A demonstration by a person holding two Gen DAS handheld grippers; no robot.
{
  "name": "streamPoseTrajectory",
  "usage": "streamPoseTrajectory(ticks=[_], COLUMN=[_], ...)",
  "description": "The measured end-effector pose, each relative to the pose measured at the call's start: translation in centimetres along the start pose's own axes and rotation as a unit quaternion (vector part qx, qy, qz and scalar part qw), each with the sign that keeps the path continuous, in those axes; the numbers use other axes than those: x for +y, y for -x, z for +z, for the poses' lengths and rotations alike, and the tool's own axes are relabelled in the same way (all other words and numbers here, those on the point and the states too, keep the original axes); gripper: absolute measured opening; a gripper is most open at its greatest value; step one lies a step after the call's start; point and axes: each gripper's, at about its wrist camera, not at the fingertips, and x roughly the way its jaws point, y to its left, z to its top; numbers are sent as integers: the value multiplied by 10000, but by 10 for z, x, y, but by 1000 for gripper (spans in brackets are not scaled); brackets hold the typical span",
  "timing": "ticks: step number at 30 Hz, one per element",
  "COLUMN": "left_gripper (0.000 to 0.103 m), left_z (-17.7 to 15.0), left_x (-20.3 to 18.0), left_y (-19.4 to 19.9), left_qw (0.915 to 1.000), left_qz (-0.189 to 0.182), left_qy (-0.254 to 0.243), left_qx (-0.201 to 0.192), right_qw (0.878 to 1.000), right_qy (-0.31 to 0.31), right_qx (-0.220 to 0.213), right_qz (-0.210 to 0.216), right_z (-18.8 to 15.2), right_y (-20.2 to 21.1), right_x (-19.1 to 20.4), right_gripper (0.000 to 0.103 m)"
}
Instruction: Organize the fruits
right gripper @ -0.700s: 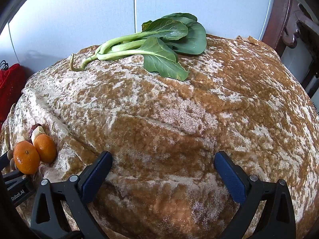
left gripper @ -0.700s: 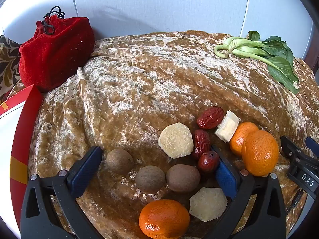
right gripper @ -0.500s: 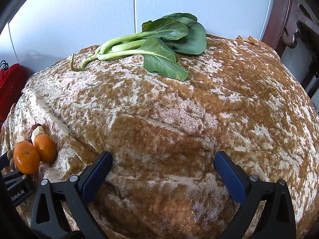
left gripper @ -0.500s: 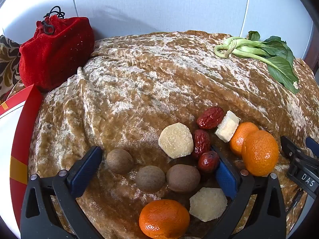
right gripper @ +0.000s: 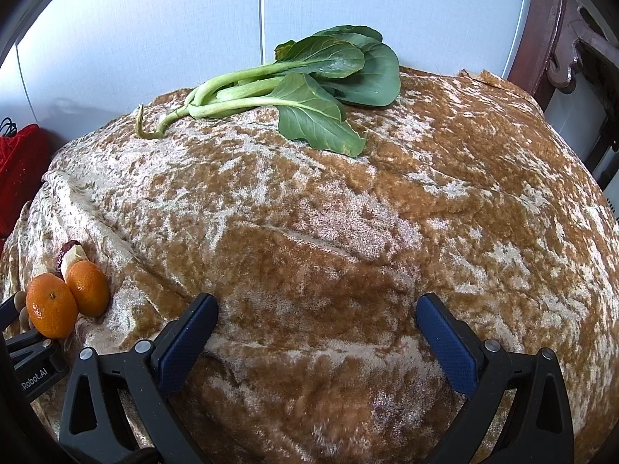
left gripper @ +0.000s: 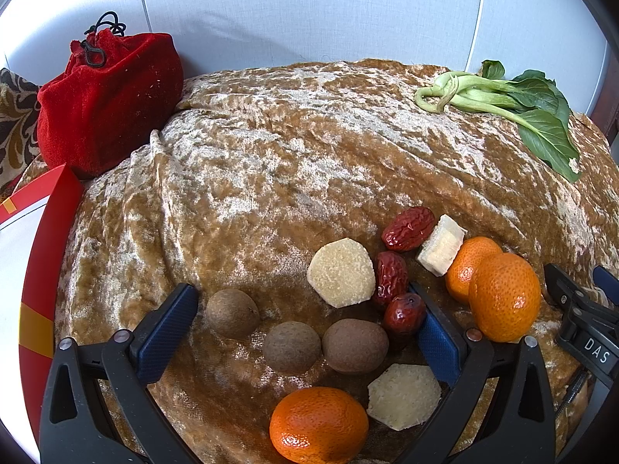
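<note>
Fruits (left gripper: 340,332) – oranges, red dates, brown longans, pale slices – sit clustered on gold velvet cloth (left gripper: 271,162) w/ left gripper (left gripper: 305,328) & right gripper (right gripper: 315,338) both wide open, empty.

Red velvet drawstring pouch (left gripper: 110,102), bok choy (right gripper: 309,81), crumpled golden-brown velvet cloth (left gripper: 290,154), red-and-white box (left gripper: 35,255)

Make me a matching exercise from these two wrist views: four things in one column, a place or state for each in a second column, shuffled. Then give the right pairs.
Things:
1. red velvet pouch
2. leafy greens
3. left gripper
4. right gripper

Places or states:
A. open, over bare cloth
B. far left, by the wall
C. open, brown round fruits between its fingers
D. far edge of the cloth, stems pointing left

Pairs: 1-B, 2-D, 3-C, 4-A
</note>
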Motion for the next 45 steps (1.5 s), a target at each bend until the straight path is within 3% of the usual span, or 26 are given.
streamPoseTrajectory(ticks=[11,15,18,20,22,25,27,30,33,36,39,42,45], left_gripper=[103,103,103,103,103,103,103,103,103,103,103,103,103], left_z=[1,0,5,11,12,3,-8,-10,-21,-27,-32,-36,-34], left_x=[0,-2,8,22,39,59,69,67,56,53,51,43,33], left_y=[0,7,35,67,100,124,129,111,101,98,98,100,99], left_qw=[10000,9995,9988,9985,9981,9972,9954,9961,9941,9927,9907,9883,9852], left_qz=[-14,86,419,411,173,66,-23,310,193,86,-40,-287,-190], left_qy=[7,-198,-247,-178,-138,-186,-235,-545,-1000,-1184,-1343,-1489,-1698], left_qx=[14,236,-38,-313,-569,-726,-927,-628,-370,-225,-207,-162,-120], right_qw=[9999,9980,9980,9938,9832,9600,9524,9479,9402,9411,9340,9344,9319], right_qy=[60,76,-235,-384,-308,54,247,543,437,219,26,-5,-70], right_qx=[96,460,-134,-606,-732,-38,402,984,1551,1790,2041,2090,2155], right_qz=[-55,420,566,850,1646,2798,3013,2980,3002,2861,2931,2886,2918], right_z=[1,20,36,47,58,61,55,42,30,30,29,26,26], right_y=[4,17,49,76,97,95,86,66,43,28,16,12,9], right_x=[5,-2,-12,-15,-9,18,34,56,69,68,68,72,74], right_gripper=[102,100,100,100,101,101,101,93,86,81,76,74,69])
